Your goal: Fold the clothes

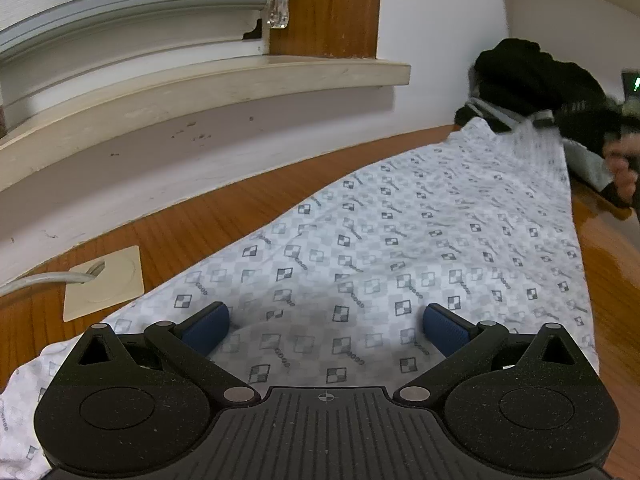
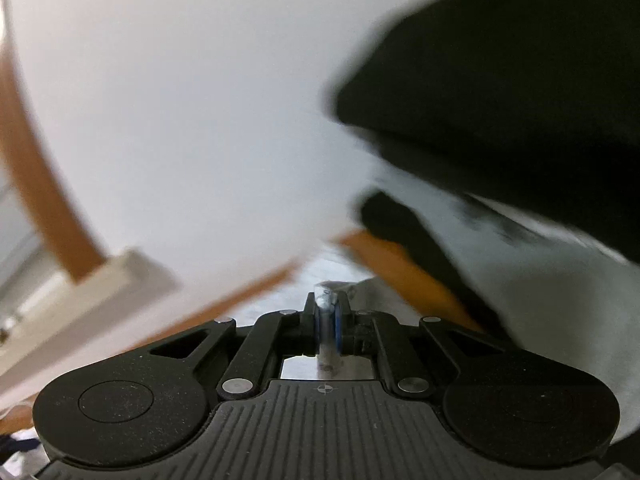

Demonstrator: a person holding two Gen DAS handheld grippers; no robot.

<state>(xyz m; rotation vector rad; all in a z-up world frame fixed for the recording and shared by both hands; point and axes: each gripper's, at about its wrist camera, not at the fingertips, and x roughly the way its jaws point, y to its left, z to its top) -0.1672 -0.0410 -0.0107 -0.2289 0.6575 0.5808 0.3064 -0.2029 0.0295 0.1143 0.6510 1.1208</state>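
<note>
On wood, checkered garment (image 1: 400,248), right gripper (image 2: 327,316) (blurred) seemingly pinching.

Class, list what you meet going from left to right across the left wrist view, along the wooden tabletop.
White cable → beige cable plate → patterned white garment → black clothes pile → person's hand.

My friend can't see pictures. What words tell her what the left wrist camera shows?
An open claw with blue fingertips hovers over a white checker-print cloth spread across a wooden table. At the cloth's far end lies a pile of black clothes, where a blurred hand works. A window sill runs along the wall behind.
</note>
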